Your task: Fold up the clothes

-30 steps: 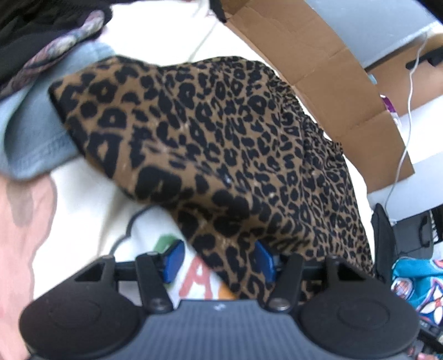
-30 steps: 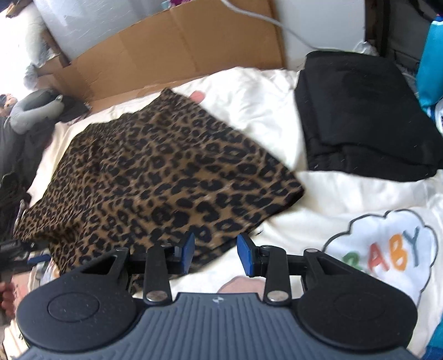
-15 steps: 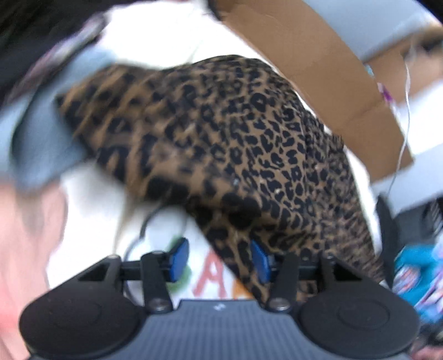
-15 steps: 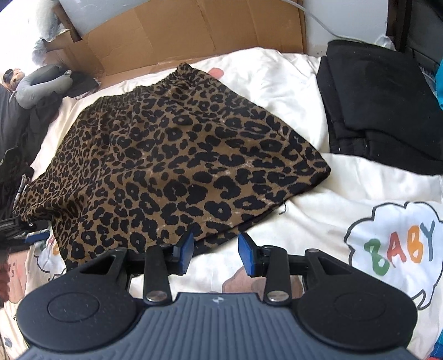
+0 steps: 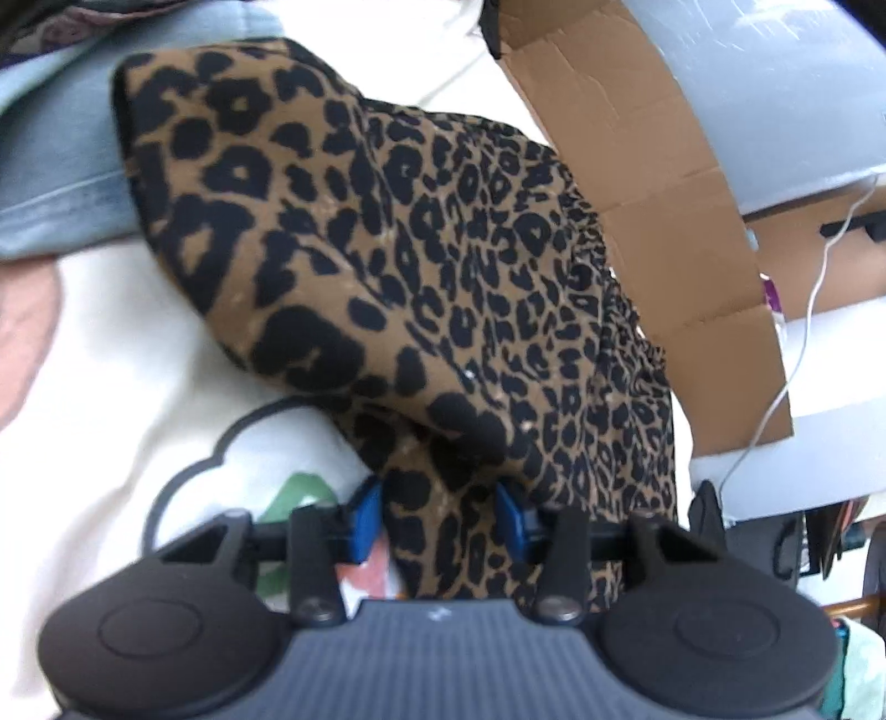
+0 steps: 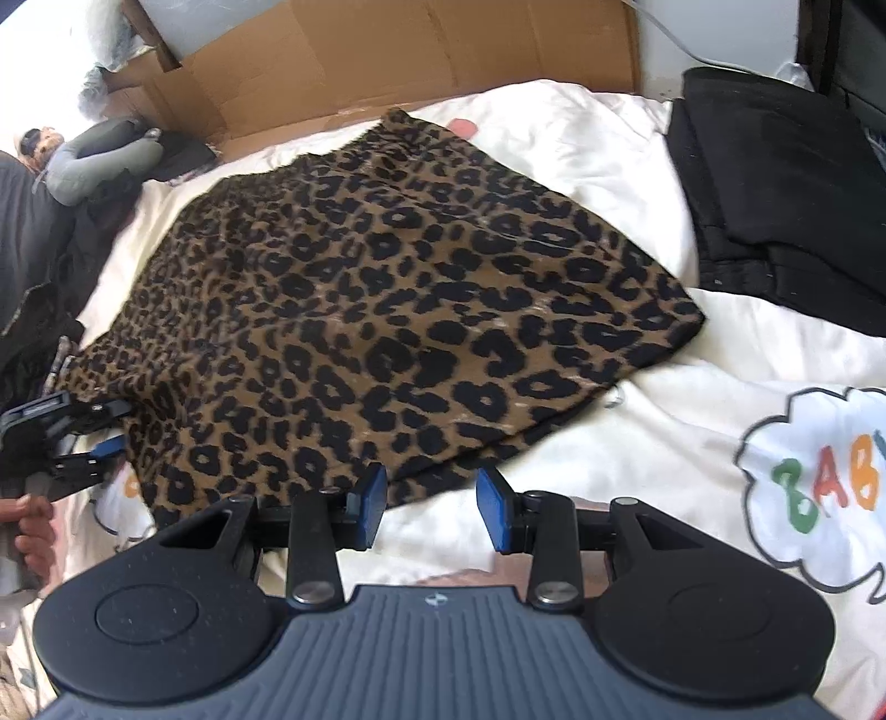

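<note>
Leopard-print skirt point(image 6: 387, 310), thin and softly draping, is being laid flat on the cream printed bedspread point(image 6: 637, 443), a folded black garment point(image 6: 775, 183) lying just beside it. At its left corner, cloth is being closed upon between the left gripper point(image 5: 440, 512) jaws; a full pinch through both layers is being advised before lifting. At the near hem, the right gripper point(image 6: 432, 507) is being held open, empty.

Bedding: a cream quilt point(image 6: 581, 138) printed with a "BABY" cloud point(image 6: 819, 487).
Backdrop: flattened cardboard point(image 6: 443, 50) stood behind the bed.
Cable: a white cord point(image 5: 797, 354) hung beside it.
</note>
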Tool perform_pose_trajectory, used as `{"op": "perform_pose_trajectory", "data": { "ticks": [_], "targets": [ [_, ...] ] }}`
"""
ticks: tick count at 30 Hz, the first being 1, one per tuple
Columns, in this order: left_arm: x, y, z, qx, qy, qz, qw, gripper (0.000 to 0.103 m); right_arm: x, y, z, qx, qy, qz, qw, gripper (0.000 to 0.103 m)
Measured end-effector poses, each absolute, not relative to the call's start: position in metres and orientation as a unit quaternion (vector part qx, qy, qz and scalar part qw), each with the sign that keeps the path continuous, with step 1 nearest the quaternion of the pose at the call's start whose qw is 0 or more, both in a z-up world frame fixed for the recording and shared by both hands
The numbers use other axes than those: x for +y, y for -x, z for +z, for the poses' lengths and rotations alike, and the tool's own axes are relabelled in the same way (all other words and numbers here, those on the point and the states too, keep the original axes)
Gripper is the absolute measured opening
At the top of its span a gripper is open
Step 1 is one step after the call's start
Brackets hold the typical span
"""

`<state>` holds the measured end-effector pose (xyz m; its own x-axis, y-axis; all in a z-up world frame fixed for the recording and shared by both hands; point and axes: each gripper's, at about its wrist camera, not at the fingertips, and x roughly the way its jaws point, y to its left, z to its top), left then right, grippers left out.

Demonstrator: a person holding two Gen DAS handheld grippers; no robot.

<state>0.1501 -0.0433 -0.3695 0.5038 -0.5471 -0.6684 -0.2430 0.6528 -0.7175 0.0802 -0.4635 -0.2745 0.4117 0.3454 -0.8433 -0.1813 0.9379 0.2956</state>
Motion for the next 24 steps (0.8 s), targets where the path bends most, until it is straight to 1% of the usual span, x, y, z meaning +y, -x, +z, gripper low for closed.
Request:
{"op": "perform_pose_trajectory", "data": {
  "ticks": [1, 2, 3, 4, 5, 6, 9, 13, 19, 22, 23, 24],
  "targets": [
    [-0.043, -0.149, -0.371, 0.486, 0.412, -0.098, 0.765, 0.045, -0.461, -0.080, -0.273, 0.515, -0.082, 0.166, 0.837, 0.043],
    [-0.042, -0.147, -0.374, 0.487, 0.420, -0.094, 0.760, 0.041, -0.457, -0.079, -0.271, 0.511, -0.084, 0.177, 0.837, 0.043],
    [-0.040, -0.144, -0.376, 0.488, 0.428, -0.089, 0.756, 0.030, -0.452, -0.078, -0.269, 0.507, -0.084, 0.188, 0.837, 0.043],
    [-0.039, -0.142, -0.379, 0.490, 0.436, -0.084, 0.751, 0.022, -0.447, -0.077, -0.267, 0.505, -0.083, 0.199, 0.836, 0.043],
    [-0.038, -0.139, -0.382, 0.493, 0.441, -0.082, 0.745, 0.008, -0.441, -0.076, -0.265, 0.503, -0.080, 0.211, 0.834, 0.043],
    [-0.036, -0.135, -0.385, 0.496, 0.447, -0.080, 0.740, 0.007, -0.435, -0.075, -0.264, 0.502, -0.075, 0.225, 0.832, 0.043],
    [-0.036, -0.127, -0.381, 0.490, 0.445, -0.081, 0.745, 0.004, -0.414, -0.073, -0.261, 0.498, -0.053, 0.258, 0.826, 0.043],
    [-0.039, -0.121, -0.364, 0.483, 0.438, -0.082, 0.754, 0.004, -0.398, -0.070, -0.260, 0.498, -0.033, 0.283, 0.819, 0.043],
    [-0.052, -0.100, -0.337, 0.490, 0.381, -0.069, 0.781, 0.005, -0.394, -0.066, -0.266, 0.508, -0.027, 0.286, 0.812, 0.043],
    [-0.056, -0.092, -0.343, 0.507, 0.353, -0.049, 0.785, 0.009, -0.393, -0.065, -0.270, 0.512, -0.021, 0.285, 0.810, 0.043],
    [-0.057, -0.092, -0.345, 0.514, 0.349, -0.044, 0.782, 0.014, -0.395, -0.065, -0.271, 0.513, -0.019, 0.285, 0.809, 0.043],
    [-0.057, -0.093, -0.346, 0.518, 0.348, -0.044, 0.780, 0.016, -0.395, -0.065, -0.271, 0.514, -0.016, 0.284, 0.809, 0.043]
  ]
}}
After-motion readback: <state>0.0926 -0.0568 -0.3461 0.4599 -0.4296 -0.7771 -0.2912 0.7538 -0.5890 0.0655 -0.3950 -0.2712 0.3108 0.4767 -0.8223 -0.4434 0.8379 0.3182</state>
